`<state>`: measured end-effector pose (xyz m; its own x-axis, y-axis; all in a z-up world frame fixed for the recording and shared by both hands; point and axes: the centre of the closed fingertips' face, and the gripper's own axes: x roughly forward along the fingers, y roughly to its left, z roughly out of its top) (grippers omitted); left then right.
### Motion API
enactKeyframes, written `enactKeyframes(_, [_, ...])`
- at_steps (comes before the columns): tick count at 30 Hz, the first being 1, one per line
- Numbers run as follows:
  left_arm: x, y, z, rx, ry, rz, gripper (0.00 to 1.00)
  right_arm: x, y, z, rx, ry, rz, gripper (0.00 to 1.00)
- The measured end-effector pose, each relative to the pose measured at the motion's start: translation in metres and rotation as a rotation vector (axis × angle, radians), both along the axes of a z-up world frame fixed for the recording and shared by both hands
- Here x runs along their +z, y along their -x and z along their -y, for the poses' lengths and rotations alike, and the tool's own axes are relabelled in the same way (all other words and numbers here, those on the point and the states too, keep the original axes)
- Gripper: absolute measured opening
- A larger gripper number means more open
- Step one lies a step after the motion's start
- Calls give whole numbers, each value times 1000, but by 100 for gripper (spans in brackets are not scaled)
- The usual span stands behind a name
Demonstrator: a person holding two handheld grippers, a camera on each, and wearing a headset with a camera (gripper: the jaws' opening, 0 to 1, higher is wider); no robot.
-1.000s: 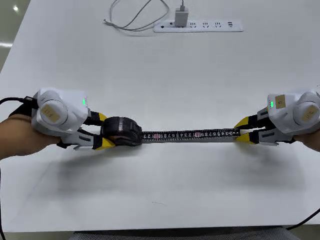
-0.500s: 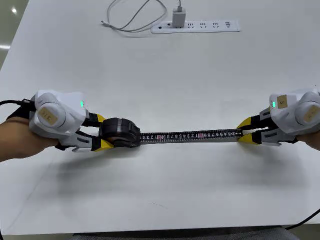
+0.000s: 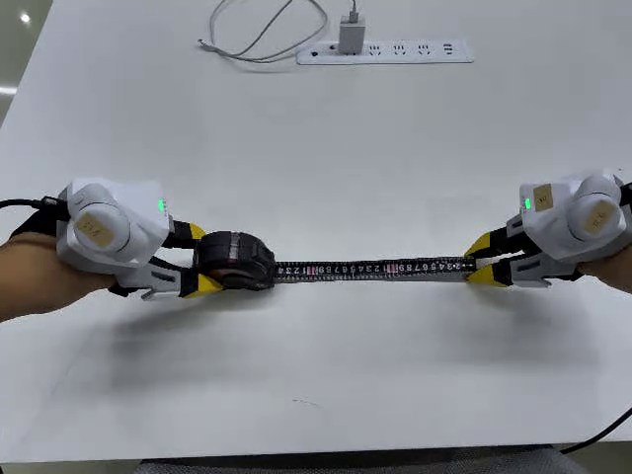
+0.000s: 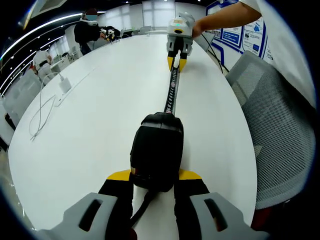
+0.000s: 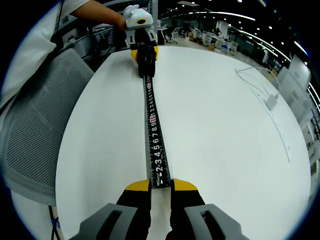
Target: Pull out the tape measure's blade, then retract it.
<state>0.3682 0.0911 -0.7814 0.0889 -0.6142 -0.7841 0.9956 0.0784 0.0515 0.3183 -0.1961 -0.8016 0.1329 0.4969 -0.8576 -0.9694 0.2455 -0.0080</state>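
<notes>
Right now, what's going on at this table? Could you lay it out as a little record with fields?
Left gripper: shut on the tape measure case
Right gripper: shut on the free end of the blade
Blade: pulled out, stretched straight between the two grippers, numbers facing up
Surface: white table
Far edge: white power strip with a charger plugged in
Task stage: blade out, not yet retracted

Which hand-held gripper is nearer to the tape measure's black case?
Left. The left hand-held gripper clamps the case; the right hand-held gripper holds the far end of the blade, away from it.
</notes>
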Motion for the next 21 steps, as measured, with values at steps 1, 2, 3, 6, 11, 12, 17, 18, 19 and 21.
enactKeyframes(1, [0,0,0,3,0,-2,27,0,0,0,1,1,0,10])
enactKeyframes(2, [0,0,0,4,-1,-3,27,0,0,0,-1,2,-1,10])
enactKeyframes(3, [0,0,0,5,-1,-3,27,-1,0,0,-2,3,-2,11])
enactKeyframes(6, [0,0,0,12,-3,-11,27,-1,-1,-1,-5,6,-6,11])
enactKeyframes(11, [-1,-1,0,19,-5,-14,27,-1,-1,-1,-18,2,-6,11])
enactKeyframes(12, [-1,-1,0,21,-5,-14,27,-1,-1,-1,-20,3,-7,11])
enactKeyframes(17, [-1,-1,-1,34,-6,-19,28,3,-3,-5,-41,-19,-8,14])
enactKeyframes(18, [-2,-1,-1,40,-10,-20,30,3,-3,-6,-39,-18,-7,15])
enactKeyframes(19, [-5,-3,-3,42,-31,-8,33,3,-3,-7,-31,-16,-5,15])
enactKeyframes(21, [-4,1,-1,45,-13,-32,34,2,-3,-8,-36,-17,-7,16])
